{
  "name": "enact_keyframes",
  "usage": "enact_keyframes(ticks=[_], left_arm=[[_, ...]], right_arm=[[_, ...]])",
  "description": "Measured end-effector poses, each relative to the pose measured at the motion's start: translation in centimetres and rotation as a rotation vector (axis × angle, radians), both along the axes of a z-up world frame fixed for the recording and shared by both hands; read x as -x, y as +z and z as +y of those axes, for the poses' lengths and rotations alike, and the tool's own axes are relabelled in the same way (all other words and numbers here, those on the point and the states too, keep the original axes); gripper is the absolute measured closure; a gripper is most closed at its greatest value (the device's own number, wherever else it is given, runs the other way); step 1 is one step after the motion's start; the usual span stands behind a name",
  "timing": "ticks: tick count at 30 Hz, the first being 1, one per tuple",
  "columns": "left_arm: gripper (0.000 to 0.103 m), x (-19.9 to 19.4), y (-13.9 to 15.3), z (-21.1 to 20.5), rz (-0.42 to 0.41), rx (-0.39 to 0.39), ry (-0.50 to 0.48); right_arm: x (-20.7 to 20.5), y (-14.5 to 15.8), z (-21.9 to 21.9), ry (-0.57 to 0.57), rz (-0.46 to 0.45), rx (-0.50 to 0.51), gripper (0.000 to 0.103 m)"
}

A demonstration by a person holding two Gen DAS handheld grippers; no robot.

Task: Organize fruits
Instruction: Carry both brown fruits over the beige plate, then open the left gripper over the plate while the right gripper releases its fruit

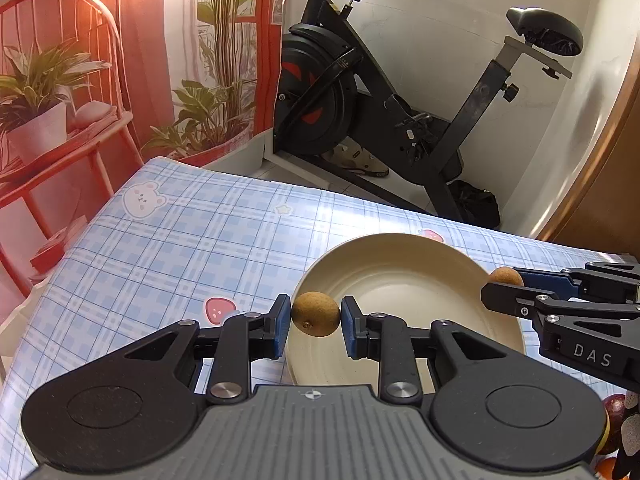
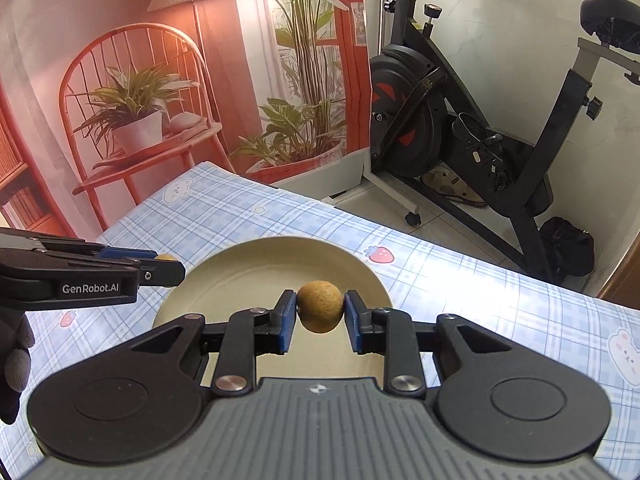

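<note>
Checked tablecloth (image 1: 160, 248); cream plate (image 1: 400, 276) under both fruit-gripping tools.

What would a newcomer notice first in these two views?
Each claw grips a small brown round fruit: the left claw holds one fruit over the near left rim of the cream plate, and the right claw holds another fruit above the plate's middle. Behind the blue checked tablecloth stands a black exercise bike, beside a red chair-and-plants backdrop.
</note>
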State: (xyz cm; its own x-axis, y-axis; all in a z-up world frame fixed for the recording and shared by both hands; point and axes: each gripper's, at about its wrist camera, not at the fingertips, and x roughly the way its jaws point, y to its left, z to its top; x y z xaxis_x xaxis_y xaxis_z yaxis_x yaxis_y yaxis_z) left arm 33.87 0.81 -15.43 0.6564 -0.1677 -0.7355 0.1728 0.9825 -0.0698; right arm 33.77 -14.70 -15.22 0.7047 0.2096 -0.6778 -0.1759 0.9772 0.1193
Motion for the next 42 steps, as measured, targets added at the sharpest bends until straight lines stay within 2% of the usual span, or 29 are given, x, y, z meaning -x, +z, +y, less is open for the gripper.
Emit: enact_keyframes(ticks=[14, 24, 27, 28, 29, 31, 36, 42], left_arm=[[0.074, -2.5, -3.3, -1.8, 0.025, 0.001, -0.077], [0.073, -3.2, -3.8, -2.4, 0.031, 0.001, -0.093], [0.072, -3.2, -4.0, -2.5, 0.045, -0.008, -0.1], [0.068, -3.2, -4.0, -2.3, 0.052, -0.005, -0.098], [0.065, -3.1, -3.9, -2.1, 0.053, 0.0, -0.094], [0.061, -2.5, -3.4, -1.9, 0.035, 0.004, -0.09], [0.06, -0.2, -1.3, -1.6, -0.014, -0.004, -0.105], [0.06, 3.2, 1.4, -1.0, -0.066, -0.019, -0.08]], right_arm=[[-3.3, -3.1, 0.1, 0.026, 0.082, 0.056, 0.075], [-4.0, -3.6, 0.3, 0.003, 0.122, 0.088, 0.074], [-3.8, -3.5, 0.2, -0.004, 0.129, 0.09, 0.071], [-3.7, -3.3, 0.2, -0.006, 0.126, 0.09, 0.067], [-3.5, -3.0, 0.2, -0.011, 0.121, 0.085, 0.062], [-2.9, -2.4, 0.0, -0.019, 0.108, 0.067, 0.061], [-0.9, -0.5, -0.6, -0.04, 0.068, 0.03, 0.061], [3.2, 1.8, -1.7, -0.09, 0.016, -0.047, 0.061]])
